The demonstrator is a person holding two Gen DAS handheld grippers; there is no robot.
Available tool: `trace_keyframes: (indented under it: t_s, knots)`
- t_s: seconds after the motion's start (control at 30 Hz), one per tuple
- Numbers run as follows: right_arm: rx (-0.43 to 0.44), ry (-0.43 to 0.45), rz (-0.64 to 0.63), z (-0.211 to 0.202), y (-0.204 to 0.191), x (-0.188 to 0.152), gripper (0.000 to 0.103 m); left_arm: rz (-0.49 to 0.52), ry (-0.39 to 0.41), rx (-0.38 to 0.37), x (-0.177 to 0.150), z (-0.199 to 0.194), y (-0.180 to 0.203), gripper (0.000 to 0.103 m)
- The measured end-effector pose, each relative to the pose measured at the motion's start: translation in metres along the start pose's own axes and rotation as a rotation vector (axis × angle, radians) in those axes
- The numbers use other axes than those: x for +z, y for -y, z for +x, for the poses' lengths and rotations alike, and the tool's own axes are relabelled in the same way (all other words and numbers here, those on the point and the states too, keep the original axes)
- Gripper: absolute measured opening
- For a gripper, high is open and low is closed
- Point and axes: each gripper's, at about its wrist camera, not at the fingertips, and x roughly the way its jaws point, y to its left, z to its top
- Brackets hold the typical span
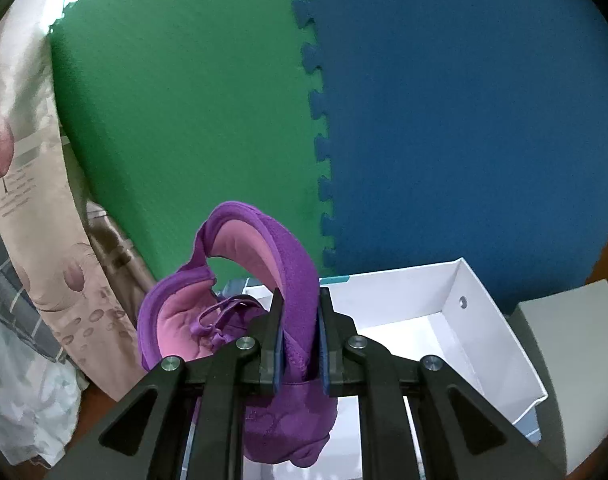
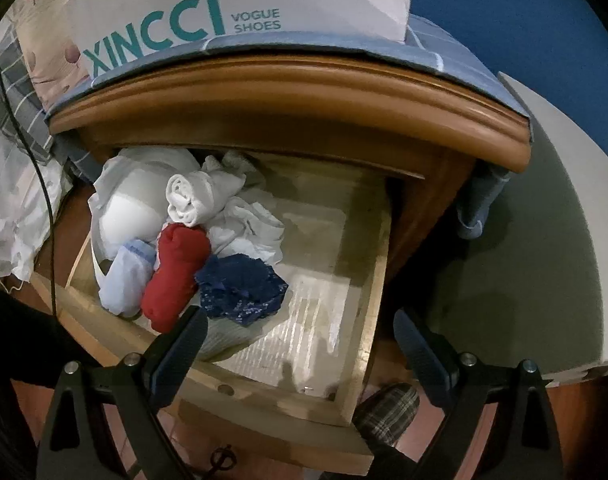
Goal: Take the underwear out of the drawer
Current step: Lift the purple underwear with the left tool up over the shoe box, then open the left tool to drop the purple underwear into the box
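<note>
Clamping a purple bra [image 1: 264, 264] above a white box [image 1: 456, 320], the left claw [image 1: 300, 332] appears only in its own view; the right claw [image 2: 300, 344] gapes, apparently empty, over the drawer [image 2: 324, 240] of underwear [image 2: 176, 276].

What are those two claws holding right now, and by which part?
The left claw is shut on a purple bra, pinching the edge of one cup. The right claw is open over the drawer and holds nothing.

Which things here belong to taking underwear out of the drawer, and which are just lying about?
Job:
purple padded bra, clamped in left gripper
open wooden drawer
red rolled garment
navy lace underwear
white cardboard shoebox

Lying about:
green foam mat
floral curtain
</note>
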Motion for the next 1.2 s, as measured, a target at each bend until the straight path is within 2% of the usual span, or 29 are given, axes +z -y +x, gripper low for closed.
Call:
trace_keyframes:
  t_s: [0.27, 0.63, 1.2]
  knots:
    - [0.013, -0.017, -0.005, 0.004, -0.003, -0.002, 0.097, 0.019, -0.058, 0.018, -0.012, 0.025, -0.006, 0.012]
    - [0.023, -0.041, -0.012, 0.008, -0.005, -0.005, 0.097, 0.044, -0.117, 0.032, -0.028, 0.034, -0.011, 0.012]
    - [0.029, -0.058, -0.016, 0.011, -0.007, -0.007, 0.097, 0.081, -0.156, 0.038, -0.039, 0.017, -0.013, 0.012]
